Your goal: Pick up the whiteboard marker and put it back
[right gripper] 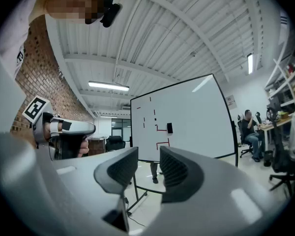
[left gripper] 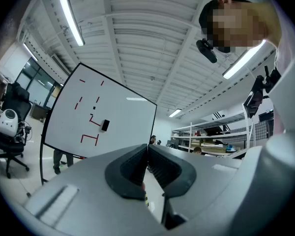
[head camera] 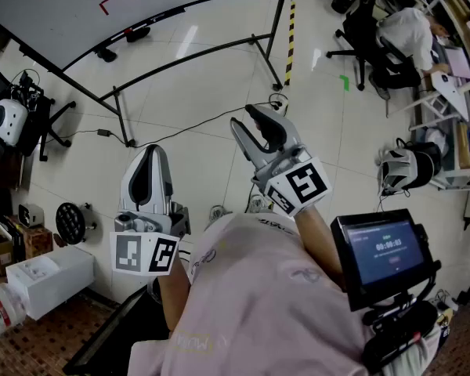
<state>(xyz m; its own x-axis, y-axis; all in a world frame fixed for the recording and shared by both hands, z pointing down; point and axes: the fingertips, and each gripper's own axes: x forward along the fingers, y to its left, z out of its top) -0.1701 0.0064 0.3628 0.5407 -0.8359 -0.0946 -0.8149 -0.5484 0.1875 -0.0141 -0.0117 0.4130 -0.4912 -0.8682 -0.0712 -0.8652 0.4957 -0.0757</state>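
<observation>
A whiteboard (head camera: 63, 6) on a black wheeled stand is in front of me, with red line marks and a small black block (left gripper: 104, 125) stuck to its face. Two dark items (head camera: 137, 33) lie on its lower ledge; I cannot tell whether either is the marker. My left gripper (head camera: 150, 159) points level toward the board, jaws shut with nothing between them (left gripper: 147, 154). My right gripper (head camera: 251, 120) is held higher and further forward, jaws open and empty (right gripper: 148, 159). The board (right gripper: 191, 117) shows beyond the right jaws.
The stand's legs (head camera: 196, 53) and a cable spread over the tiled floor. An office chair with a white device (head camera: 8, 116) stands at left, and boxes (head camera: 51, 276) lie near my feet. Chairs and a seated person (head camera: 407, 34) are at upper right. A screen (head camera: 384, 249) hangs at my waist.
</observation>
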